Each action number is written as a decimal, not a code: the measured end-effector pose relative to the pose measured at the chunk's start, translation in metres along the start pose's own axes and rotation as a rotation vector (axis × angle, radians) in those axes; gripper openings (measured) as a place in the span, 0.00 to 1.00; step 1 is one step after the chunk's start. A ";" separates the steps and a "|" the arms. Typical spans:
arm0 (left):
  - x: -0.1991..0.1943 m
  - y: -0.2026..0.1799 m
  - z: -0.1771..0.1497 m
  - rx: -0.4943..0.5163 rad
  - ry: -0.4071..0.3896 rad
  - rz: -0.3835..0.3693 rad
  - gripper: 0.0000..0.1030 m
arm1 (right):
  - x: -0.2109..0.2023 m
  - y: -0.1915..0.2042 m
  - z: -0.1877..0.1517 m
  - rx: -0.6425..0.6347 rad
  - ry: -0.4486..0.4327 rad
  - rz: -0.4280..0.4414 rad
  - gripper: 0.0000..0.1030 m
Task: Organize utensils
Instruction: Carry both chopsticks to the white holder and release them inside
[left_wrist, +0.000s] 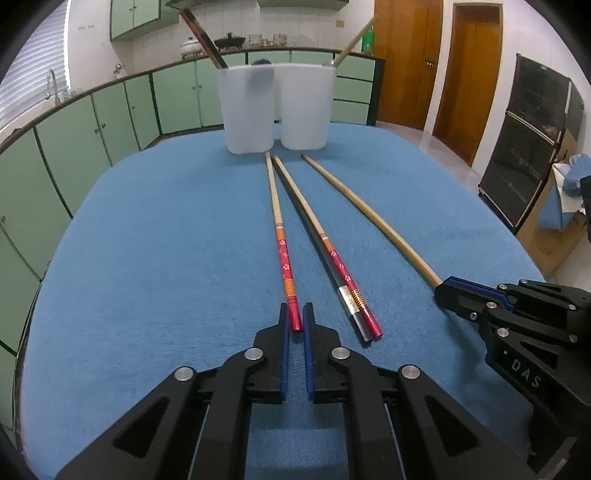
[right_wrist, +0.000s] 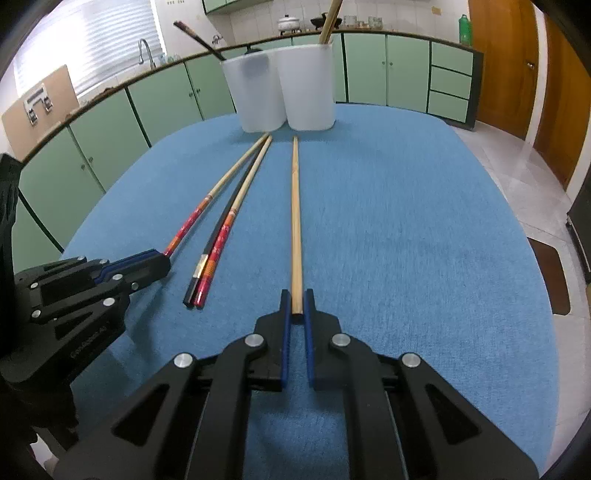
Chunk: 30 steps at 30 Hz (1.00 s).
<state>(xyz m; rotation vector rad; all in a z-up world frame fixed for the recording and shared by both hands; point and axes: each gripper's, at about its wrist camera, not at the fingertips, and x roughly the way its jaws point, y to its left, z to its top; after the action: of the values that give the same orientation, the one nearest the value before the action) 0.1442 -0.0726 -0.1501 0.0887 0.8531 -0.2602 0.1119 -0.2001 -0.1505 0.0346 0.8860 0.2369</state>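
Left wrist view: left tongs pinch the near end of a red-patterned chopstick lying on the blue tabletop. Right tongs clamp a plain wooden chopstick. Two white cups stand far; their contents show only as blurred sticks.

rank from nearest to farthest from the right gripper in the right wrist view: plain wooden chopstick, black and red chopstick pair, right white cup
1. plain wooden chopstick: its end sits between the right gripper pads.
2. black and red chopstick pair: lying just to the left on the blue cloth.
3. right white cup: standing at the table's far end.
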 end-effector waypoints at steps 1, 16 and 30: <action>-0.004 0.000 0.000 0.006 -0.009 0.005 0.06 | -0.002 0.000 0.000 0.000 -0.008 0.001 0.06; -0.081 0.010 0.033 0.016 -0.210 0.025 0.06 | -0.057 0.001 0.036 -0.036 -0.153 -0.010 0.06; -0.123 0.022 0.097 0.038 -0.367 -0.005 0.05 | -0.109 0.006 0.117 -0.093 -0.279 0.033 0.06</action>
<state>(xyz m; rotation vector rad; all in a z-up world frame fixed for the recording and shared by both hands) 0.1438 -0.0456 0.0051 0.0708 0.4836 -0.2869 0.1346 -0.2104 0.0081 -0.0045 0.5965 0.2961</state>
